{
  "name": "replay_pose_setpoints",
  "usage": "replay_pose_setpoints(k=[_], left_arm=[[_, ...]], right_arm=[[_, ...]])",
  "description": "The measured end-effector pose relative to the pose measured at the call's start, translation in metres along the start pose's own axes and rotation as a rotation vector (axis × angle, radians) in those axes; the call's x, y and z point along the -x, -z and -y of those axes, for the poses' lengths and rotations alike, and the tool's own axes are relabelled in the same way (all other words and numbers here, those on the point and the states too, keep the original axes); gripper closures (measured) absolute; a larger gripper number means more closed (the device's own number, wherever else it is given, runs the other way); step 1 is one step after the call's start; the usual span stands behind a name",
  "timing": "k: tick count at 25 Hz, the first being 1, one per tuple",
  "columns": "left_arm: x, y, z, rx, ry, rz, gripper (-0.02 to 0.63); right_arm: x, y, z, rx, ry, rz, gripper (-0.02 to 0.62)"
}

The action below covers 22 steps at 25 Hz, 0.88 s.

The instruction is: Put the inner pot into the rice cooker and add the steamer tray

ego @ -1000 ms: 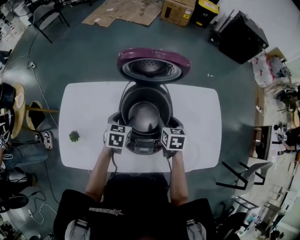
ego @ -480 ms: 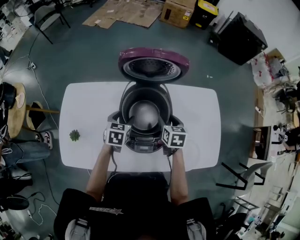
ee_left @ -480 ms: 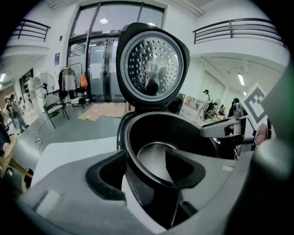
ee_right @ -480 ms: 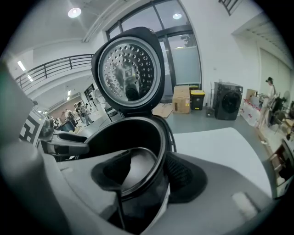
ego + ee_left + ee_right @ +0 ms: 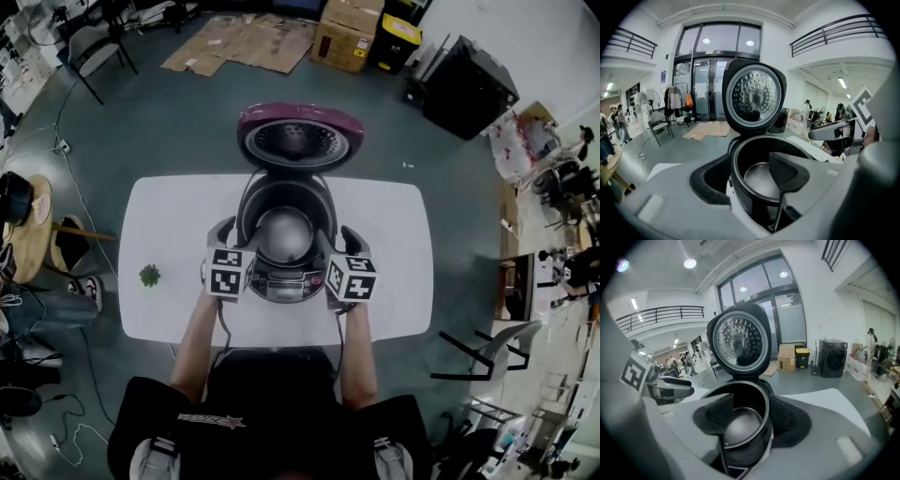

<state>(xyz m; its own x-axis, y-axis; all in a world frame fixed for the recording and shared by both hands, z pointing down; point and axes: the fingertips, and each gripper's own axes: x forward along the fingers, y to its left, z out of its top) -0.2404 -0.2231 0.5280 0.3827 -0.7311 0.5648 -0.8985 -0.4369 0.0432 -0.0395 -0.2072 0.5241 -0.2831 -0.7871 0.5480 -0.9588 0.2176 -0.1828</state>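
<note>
Left gripper (image 5: 750, 164) & right gripper (image 5: 750, 418): jaws just opening, released, straddling inner pot (image 5: 284, 234) rim in rice cooker (image 5: 281, 281). Risk: jaw snags rim on withdrawal, tilts pot.

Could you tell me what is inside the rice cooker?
The inner pot sits in the rice cooker, its shiny bottom bare. Whatever lies beneath it is covered.

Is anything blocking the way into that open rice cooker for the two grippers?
Nothing visible does. The lid is tipped back, leaving the mouth of the rice cooker bare above the inner pot. The left gripper and right gripper flank its front rim, jaws just opened, gripping nothing.
</note>
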Motion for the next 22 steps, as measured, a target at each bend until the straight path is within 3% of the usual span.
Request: replay_pose_setpoints(k=[6, 12, 17, 22], left_arm=[[0.039, -0.049, 0.014, -0.051, 0.001, 0.175, 0.35], [0.078, -0.081, 0.038, -0.11, 0.011, 0.344, 0.41], [0.099, -0.078, 0.06, -0.121, 0.044, 0.398, 0.484], [0.104, -0.066, 0.067, -0.136, 0.029, 0.394, 0.582]], right_arm=[[0.052, -0.054, -0.018, 0.093, -0.006, 0.236, 0.365], [0.112, -0.081, -0.028, 0.166, 0.019, 0.426, 0.367], [0.147, -0.071, -0.03, 0.178, 0.067, 0.505, 0.469], [0.158, -0.05, -0.026, 0.167, 0.111, 0.493, 0.579]])
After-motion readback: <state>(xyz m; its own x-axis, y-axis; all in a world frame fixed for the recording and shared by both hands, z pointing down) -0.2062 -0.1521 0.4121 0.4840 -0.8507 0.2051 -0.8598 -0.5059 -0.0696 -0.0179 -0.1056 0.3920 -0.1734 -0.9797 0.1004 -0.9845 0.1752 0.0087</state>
